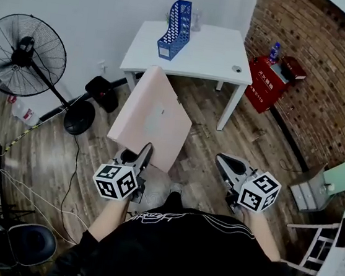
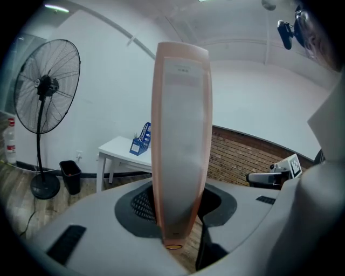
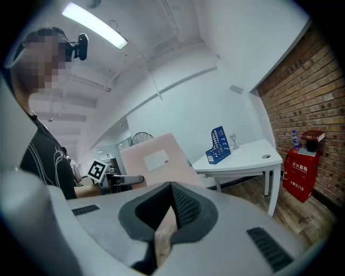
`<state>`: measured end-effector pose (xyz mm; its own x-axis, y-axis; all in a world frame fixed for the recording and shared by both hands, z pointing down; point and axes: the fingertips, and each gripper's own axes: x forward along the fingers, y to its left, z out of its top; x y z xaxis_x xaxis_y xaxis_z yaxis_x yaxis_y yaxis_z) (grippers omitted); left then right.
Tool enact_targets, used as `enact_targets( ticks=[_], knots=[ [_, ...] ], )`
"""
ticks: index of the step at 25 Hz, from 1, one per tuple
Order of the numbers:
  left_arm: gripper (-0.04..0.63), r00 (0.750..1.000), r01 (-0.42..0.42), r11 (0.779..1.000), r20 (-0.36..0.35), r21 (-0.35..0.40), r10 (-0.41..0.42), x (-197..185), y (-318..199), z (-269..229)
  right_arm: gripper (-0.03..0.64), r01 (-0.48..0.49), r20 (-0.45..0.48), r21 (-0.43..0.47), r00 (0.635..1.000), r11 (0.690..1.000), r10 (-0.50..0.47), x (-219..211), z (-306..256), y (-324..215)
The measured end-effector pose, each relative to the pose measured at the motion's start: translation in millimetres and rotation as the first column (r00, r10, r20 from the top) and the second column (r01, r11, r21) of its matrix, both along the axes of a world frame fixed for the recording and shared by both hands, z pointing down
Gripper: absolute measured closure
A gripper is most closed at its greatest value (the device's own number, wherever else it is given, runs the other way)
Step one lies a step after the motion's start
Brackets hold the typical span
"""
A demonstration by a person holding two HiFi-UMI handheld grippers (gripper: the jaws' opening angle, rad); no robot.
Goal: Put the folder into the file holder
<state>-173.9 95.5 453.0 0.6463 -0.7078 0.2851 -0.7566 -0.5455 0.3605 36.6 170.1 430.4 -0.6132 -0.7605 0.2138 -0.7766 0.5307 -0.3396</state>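
Room: wooden floor (image 1: pixel 234 142) is running under us, with a white wall ahead and a brick wall (image 1: pixel 317 77) lining the right side.
Table: a white table (image 1: pixel 207 57) is standing against the white wall, ahead of us.
File holder: the blue file holder (image 1: pixel 175 31) is sitting upright on the table, close to its left edge.
Folder: the pink folder (image 1: pixel 153 116) is hanging in the air in front of us. It is short of the table's front edge, well apart from the file holder and leaning away from us.
Left gripper: our left gripper (image 1: pixel 144 153) is clamping the folder's near lower edge, with a jaw pressing on each face.
Right gripper: we are holding our right gripper (image 1: pixel 223 160) just right of the folder, apart from it. Its jaws are pinched almost together on nothing, with only a sliver of floor showing between them.
Fan: a black standing fan (image 1: pixel 24 53) is resting on the floor left of the table.
Red box: a red box (image 1: pixel 263 83) is standing by the brick wall, right of the table, and is carrying a bottle (image 1: pixel 274 51).
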Motion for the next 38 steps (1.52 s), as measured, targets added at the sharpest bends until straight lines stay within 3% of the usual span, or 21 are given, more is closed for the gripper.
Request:
enact_targets(
  ticks=[4,12,18,29,38],
  knots=[
    [0.426,1.000,-0.016,1.000,0.021,-0.011,0.016,6,-62,2,0.617,0.004,-0.019,-0.023,1.000,1.000,-0.005,1,-1,-60],
    [0.426,0.998,-0.004,0.999,0.056,0.036,0.002,2,-165,-5,0.617,0.041,-0.023,-0.013,0.999,0.999,-0.041,-12,-5,-167],
    [0.426,0.998,0.013,0.999,0.058,0.046,-0.016,-2,-211,-13,0.617,0.044,0.017,0.002,0.999,0.999,-0.044,-21,-9,-206],
    [0.426,0.996,0.039,0.986,0.076,0.160,-0.052,11,-285,-62,0.617,0.095,0.014,0.032,0.995,0.995,-0.096,-15,-16,-244],
    [0.426,0.993,0.091,0.976,0.052,0.199,-0.103,23,-357,-94,0.617,0.189,0.013,0.063,0.982,0.980,-0.190,1,-30,-334]
  ],
)
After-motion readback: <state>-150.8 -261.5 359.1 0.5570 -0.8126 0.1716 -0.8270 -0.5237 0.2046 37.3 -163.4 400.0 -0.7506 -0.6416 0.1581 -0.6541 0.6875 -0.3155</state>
